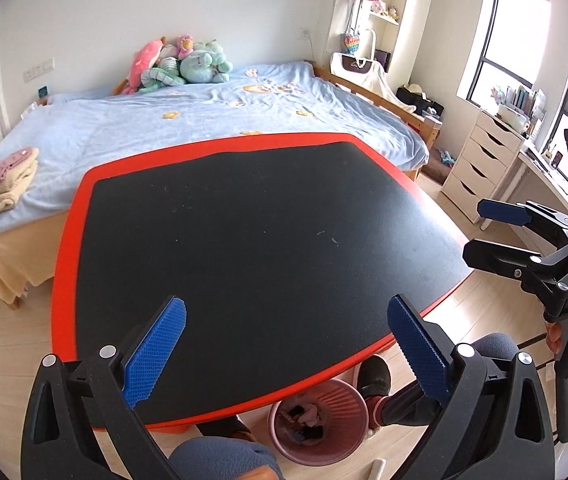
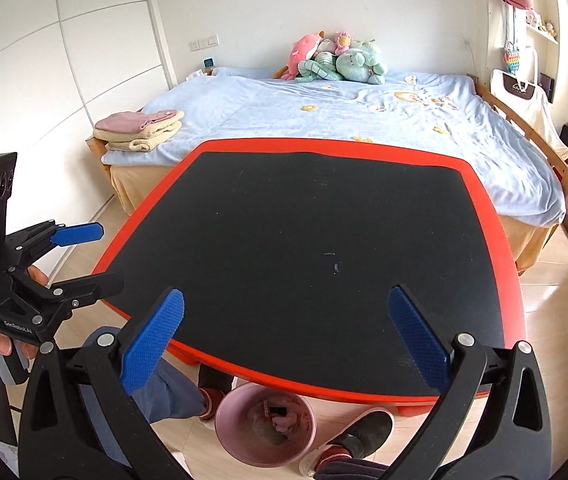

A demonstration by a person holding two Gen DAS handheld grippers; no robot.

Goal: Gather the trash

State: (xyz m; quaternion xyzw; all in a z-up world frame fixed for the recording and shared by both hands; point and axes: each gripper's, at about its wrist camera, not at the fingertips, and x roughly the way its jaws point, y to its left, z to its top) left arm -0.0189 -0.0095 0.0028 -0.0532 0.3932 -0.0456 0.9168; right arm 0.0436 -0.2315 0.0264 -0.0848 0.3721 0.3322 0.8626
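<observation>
Nearest the person, one pink wastebasket [image 2: 265,428] stands on the wood floor under the near edge of the table, between the person's two slippered feet; it holds crumpled scraps and a dark wrapper, their count too jumbled to tell. Above it, two hand-held grippers hover over the near side of the table. The left gripper [image 1: 286,344] has its jaws spread wide with nothing between the blue pads, and the right gripper [image 2: 284,334] stands equally wide and equally empty. Each also appears side-on in the other's view, again parted and holding nothing. The single table [image 2: 488,196], a black top with a red border, carries no visible trash item; only a few faint pale specks show near its centre, too small to identify. Judged from this state, collection appears finished or close to it: the trash sits in the wastebasket, and nothing remains on the table to pick up, unless the specks count. Beyond the table lies one bed [image 2: 244,112] with a light blue cover. On it are one stack of folded towels [image 2: 140,130] at the near corner and one cluster of plush toys [image 2: 338,60] at the far end, roughly five, overlapping. One white drawer unit [image 1: 480,164] stands near the window.
</observation>
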